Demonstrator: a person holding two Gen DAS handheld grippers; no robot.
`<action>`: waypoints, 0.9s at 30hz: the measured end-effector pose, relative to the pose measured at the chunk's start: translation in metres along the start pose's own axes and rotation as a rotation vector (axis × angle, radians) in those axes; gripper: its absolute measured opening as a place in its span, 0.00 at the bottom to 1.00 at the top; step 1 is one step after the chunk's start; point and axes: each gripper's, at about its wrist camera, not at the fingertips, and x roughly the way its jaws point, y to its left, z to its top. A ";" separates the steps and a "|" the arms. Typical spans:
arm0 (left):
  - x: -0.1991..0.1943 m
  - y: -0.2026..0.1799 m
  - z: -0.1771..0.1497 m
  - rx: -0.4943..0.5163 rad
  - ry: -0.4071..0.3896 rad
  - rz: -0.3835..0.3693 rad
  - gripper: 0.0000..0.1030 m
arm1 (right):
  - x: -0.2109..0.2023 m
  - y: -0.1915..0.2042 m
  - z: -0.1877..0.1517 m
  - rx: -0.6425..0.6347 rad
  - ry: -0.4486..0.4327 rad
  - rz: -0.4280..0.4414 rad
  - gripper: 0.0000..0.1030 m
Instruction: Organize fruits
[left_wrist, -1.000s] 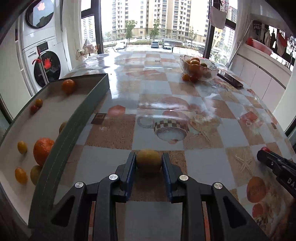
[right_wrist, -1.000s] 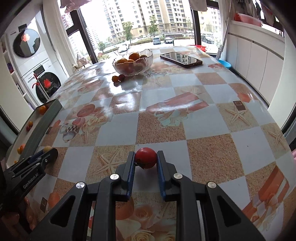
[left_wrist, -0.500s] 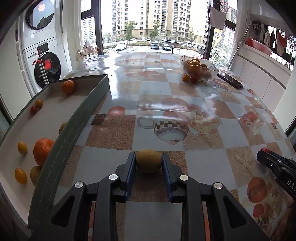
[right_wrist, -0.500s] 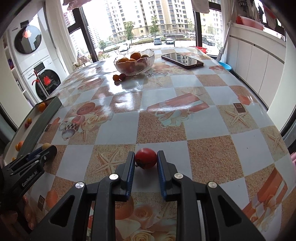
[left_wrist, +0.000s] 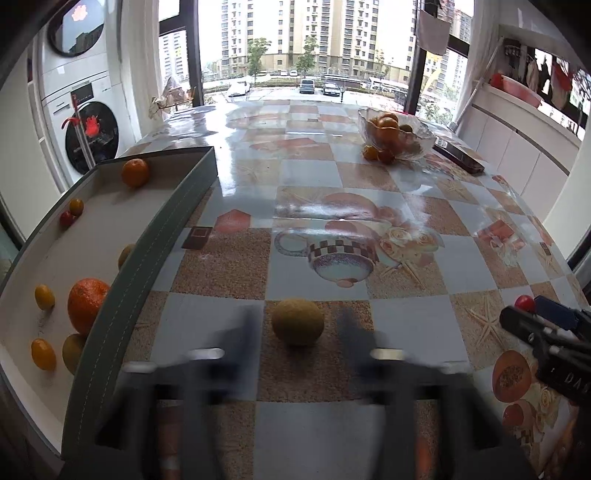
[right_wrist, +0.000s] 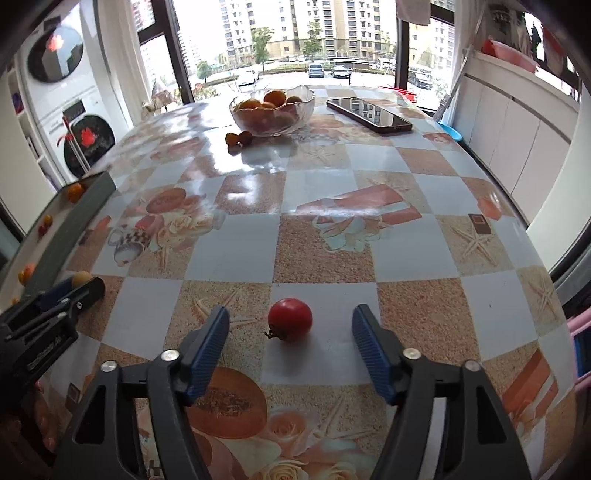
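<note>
The left tool (left_wrist: 297, 332) stands wide open, its jaws having just been opening; they are smeared with motion blur, so their edges are hard to place, but a clear gap seems to show on each side of the yellow fruit (left_wrist: 297, 322). The fruit sits on the counter (left_wrist: 424, 206) between the jaws, held by neither.

The right tool (right_wrist: 290, 328) is likewise spread wide, its jaws just opened, and the tomato (right_wrist: 290, 319) rests on the counter between the blue pads (right_wrist: 212, 349), touching neither, its stem toward 8 o'clock.

From the left view, the tray (left_wrist: 147, 254) lies at 9 o'clock of the yellow fruit, its wall near it. Inside are a big orange (left_wrist: 87, 304), a smaller one (left_wrist: 135, 172) at the far corner, and several small yellow, orange and red fruits. At 1 o'clock, well apart, stands the glass bowl (left_wrist: 424, 138) of oranges, two small fruits (left_wrist: 376, 154) just beside its near edge. A phone (left_wrist: 458, 159) lies just right of the bowl.
</note>
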 end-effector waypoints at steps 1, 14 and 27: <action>-0.006 0.003 0.000 -0.025 -0.037 0.000 0.79 | 0.001 0.003 0.000 -0.015 0.002 -0.009 0.76; 0.013 -0.008 -0.001 0.047 0.064 -0.014 0.98 | 0.010 0.019 -0.003 -0.097 0.042 -0.031 1.00; 0.012 -0.008 -0.002 0.045 0.063 -0.014 0.98 | 0.010 0.020 -0.003 -0.094 0.039 -0.032 1.00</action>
